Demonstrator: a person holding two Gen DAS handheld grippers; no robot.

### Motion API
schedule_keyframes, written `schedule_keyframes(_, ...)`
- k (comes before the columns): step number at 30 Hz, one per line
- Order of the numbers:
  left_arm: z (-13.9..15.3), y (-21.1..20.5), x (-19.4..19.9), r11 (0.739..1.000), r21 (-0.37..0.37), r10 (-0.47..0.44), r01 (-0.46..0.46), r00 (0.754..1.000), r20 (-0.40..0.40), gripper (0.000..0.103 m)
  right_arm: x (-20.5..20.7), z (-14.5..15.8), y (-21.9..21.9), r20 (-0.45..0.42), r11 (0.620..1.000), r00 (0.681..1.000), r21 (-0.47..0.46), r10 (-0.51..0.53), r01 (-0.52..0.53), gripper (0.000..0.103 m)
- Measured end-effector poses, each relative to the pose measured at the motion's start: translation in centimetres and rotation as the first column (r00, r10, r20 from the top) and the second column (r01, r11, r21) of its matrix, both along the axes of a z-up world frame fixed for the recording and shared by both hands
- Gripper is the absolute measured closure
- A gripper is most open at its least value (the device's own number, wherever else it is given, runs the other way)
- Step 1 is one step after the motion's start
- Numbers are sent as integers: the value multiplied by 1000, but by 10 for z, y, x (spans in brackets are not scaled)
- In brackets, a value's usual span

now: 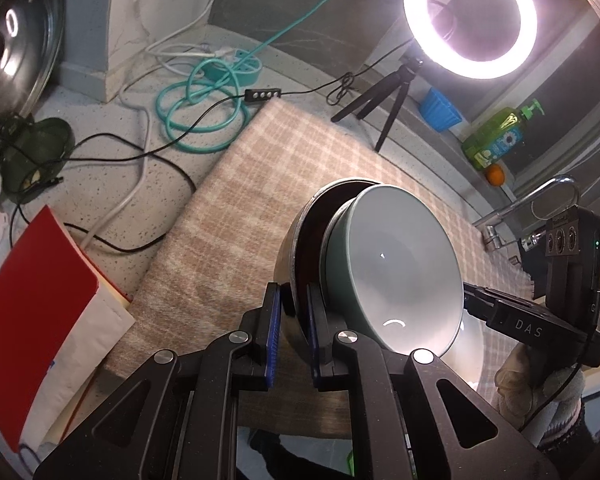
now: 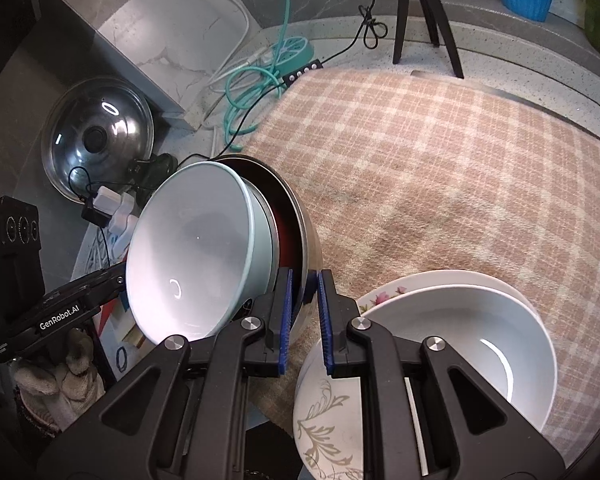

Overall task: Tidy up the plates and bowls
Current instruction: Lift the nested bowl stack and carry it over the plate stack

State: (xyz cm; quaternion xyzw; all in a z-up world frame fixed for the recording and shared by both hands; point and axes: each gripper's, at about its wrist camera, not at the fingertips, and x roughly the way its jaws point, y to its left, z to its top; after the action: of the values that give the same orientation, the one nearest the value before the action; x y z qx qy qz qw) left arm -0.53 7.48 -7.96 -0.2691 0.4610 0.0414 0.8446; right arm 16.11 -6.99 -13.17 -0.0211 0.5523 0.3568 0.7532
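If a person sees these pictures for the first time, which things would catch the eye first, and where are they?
First comes the pale green bowl, nested in a steel bowl and held tilted above the checked cloth, with the left gripper and the right gripper each clamped on the steel rim. Next is the glowing ring light on its tripod behind the cloth. In the right wrist view, white dishes are stacked at lower right.

Left tool (image 1: 293,312), right tool (image 2: 305,304) both clamped, facing.

The pale green bowl (image 1: 392,268) is gleaming, glazed and smooth, inside a shiny metal bowl (image 2: 310,254). The checked cloth (image 2: 440,168) is looking woolly and matt, covering the speckled stone tabletop (image 1: 112,184).
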Motion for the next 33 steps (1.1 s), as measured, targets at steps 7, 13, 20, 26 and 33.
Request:
schedule_keyframes(7,18,-28,7,998,3,-62,62,997,39,94,-2,22,-35,14,999,999,24,-45,45,90)
schedule_keyframes(13,24,-59,16,992,-3,-126,127,991,53,94,-6,33,-73,28,995,995,25,-98,97,90)
schedule_keyframes(20,23,-93,22,982,-4,-191,191,981,43,94,-11,31,-114,14,987,987,22,-158,158,90)
schedule_keyframes(26,16,-114,25,974,-15,-224,225,974,15,94,-15,20,-138,-12,982,982,12,-190,191,90)
schedule_keyframes(33,9,-131,25,969,-18,-245,245,969,-8,94,-20,9,-160,-35,978,977,0,-209,209,90)
